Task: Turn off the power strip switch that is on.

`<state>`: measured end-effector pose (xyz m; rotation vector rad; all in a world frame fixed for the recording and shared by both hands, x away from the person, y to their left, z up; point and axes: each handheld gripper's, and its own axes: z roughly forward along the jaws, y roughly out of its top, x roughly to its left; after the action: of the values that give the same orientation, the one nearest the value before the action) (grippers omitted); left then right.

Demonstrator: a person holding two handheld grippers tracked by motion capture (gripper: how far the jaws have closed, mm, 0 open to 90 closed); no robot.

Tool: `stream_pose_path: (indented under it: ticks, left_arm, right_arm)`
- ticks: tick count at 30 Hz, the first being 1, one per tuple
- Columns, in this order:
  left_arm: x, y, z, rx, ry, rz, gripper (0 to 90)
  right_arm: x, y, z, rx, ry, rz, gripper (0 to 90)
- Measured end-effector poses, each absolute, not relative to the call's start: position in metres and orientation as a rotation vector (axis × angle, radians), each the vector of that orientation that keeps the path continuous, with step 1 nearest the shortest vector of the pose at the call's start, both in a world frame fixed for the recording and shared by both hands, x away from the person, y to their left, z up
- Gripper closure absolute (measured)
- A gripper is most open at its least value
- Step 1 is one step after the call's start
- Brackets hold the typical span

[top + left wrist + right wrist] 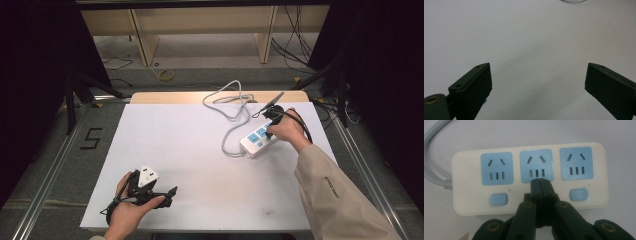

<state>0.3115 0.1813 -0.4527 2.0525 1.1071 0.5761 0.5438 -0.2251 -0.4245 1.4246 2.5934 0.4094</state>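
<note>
A: Where's the power strip (529,178)?
B: On the counter (200,150), near its right edge, cord (231,107) trailing toward the far edge.
A: And the right claw (541,181)?
B: Pressed together, tips over the strip's middle switch.
A: The left claw (537,82)?
B: Spread apart, holding nothing, near the front left corner.

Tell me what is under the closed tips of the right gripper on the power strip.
The right gripper is shut, its tips over the middle switch position of the power strip. Blue switches show on either side; the middle one is covered, so I cannot see it.
</note>
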Motion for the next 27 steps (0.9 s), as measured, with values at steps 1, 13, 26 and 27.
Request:
stream_pose_path:
  ticks: [1, 13, 26, 27]
  left_arm:
    - [0.3114, 0.1812, -0.4528, 2.051, 1.109, 0.576, 6.8]
    - [0.3113, 0.1815, -0.4527, 2.050, 1.110, 0.577, 6.9]
    - [0.3110, 0.1816, -0.4524, 2.050, 1.112, 0.579, 6.9]
    - [0.3110, 0.1816, -0.4524, 2.051, 1.112, 0.579, 7.0]
  right_arm:
    - [0.5438, -0.2250, -0.4244, 1.427, 2.592, 0.409, 90.0]
    - [0.5423, -0.2273, -0.4245, 1.418, 2.584, 0.424, 90.0]
    - [0.5369, -0.2327, -0.4169, 1.390, 2.546, 0.507, 90.0]
    - [0.5361, -0.2332, -0.4165, 1.398, 2.540, 0.521, 90.0]
